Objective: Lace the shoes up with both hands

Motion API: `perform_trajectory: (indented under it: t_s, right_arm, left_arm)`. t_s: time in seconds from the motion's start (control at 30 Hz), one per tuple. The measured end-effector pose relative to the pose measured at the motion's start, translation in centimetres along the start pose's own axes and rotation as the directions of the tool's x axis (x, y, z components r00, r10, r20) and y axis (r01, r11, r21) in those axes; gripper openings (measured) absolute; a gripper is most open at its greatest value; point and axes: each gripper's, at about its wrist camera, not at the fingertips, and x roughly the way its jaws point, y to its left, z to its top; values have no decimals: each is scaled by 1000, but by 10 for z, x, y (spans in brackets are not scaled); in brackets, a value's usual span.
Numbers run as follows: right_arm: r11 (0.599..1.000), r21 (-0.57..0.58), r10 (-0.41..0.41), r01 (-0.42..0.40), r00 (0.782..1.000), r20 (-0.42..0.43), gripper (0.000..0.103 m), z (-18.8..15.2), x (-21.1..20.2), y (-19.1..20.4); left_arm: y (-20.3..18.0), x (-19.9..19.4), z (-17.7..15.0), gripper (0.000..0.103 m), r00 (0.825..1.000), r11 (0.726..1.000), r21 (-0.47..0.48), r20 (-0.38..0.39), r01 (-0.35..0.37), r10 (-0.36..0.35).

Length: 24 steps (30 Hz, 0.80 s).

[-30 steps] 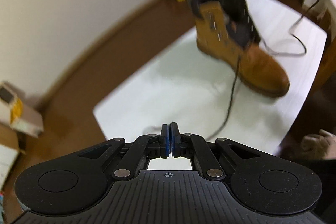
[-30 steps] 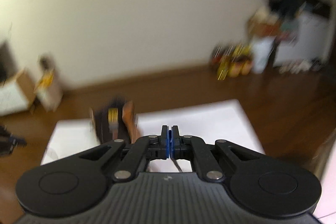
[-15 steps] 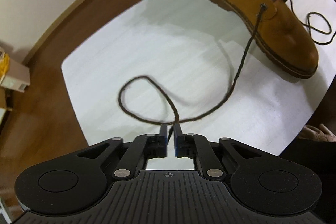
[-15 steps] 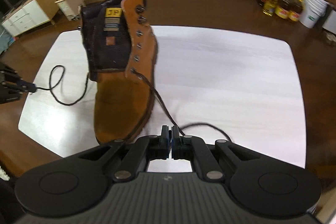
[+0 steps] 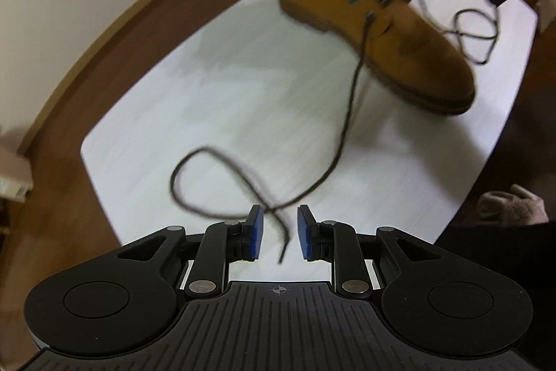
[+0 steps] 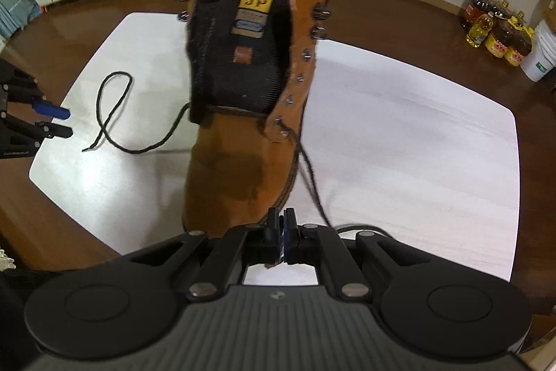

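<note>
The jaws of the left gripper (image 5: 277,232) are opening, standing narrowly apart with the loose tip of the lace (image 5: 282,244) lying between them, untouched by either pad. The right gripper (image 6: 281,240) is showing its jaws pressed together; nothing can be seen pinched there, though the other lace end (image 6: 309,169) is trailing just to their right.

The boot (image 6: 239,141) is standing on the white table (image 6: 417,134) ahead of both sets of jaws, its eyelets almost all unthreaded. To do this pickup well, the left jaws want to be settling squarely over the stiff tip and closing near its end, leaving enough tip free to poke through an eyelet.

The left view is blurring, so the lace's crossing just ahead of the jaws is hard to read. The right gripper's body is hiding where its lace end is lying.
</note>
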Motion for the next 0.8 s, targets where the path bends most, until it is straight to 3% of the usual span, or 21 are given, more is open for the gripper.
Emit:
perform_trajectory:
  t_s: [0.4, 0.53, 0.7, 0.8]
  right_arm:
    - [998, -10, -59, 59, 998, -29, 3, -6, -5, 29]
    - [996, -62, -70, 69, 997, -12, 3, 6, 1, 42]
    - [989, -143, -23, 27, 999, 29, 3, 27, 17, 61]
    - [972, -230, 42, -42, 999, -2, 19, 30, 30, 76]
  left_arm:
    - [-16, -19, 3, 23, 993, 992, 105, 95, 64, -74]
    - [-20, -18, 4, 23, 992, 991, 112, 97, 70, -81]
    - [-21, -12, -4, 23, 995, 993, 101, 66, 64, -71]
    - [-20, -9, -8, 23, 995, 993, 90, 54, 79, -85]
